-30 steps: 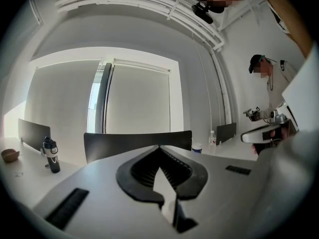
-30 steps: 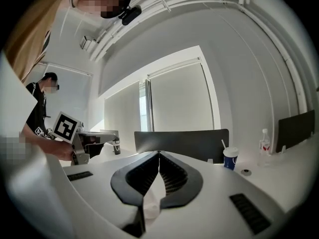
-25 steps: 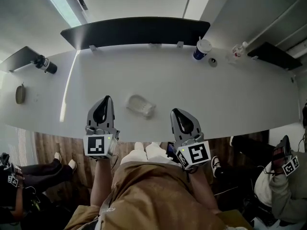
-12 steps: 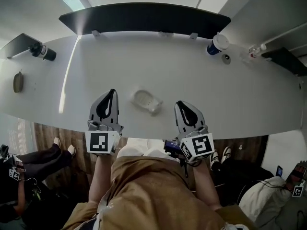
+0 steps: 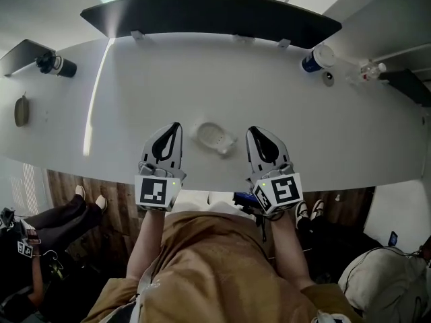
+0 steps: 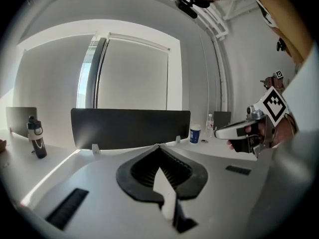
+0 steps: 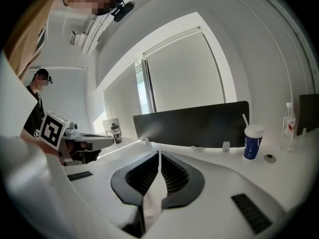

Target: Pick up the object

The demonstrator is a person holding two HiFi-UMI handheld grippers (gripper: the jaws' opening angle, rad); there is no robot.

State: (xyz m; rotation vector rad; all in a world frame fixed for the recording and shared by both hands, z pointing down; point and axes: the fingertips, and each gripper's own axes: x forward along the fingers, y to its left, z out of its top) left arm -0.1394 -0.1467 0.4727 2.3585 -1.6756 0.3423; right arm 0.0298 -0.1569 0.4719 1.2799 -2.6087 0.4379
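Tongs on both sides are pressed together and empty; the left tongs (image 5: pixel 175 128) and the right tongs (image 5: pixel 253 133) hover over the near edge of the table (image 5: pixel 303 106), I think to frame the pale oval dish (image 5: pixel 214 137) before any grasp. It lies between them, apart from both; its long axis runs slantwise across the table, and the narrower end seems to point toward the right tongs

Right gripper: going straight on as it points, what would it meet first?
Probably the white table, short of the black divider panel; depth is unclear. The small dish lies to its left.
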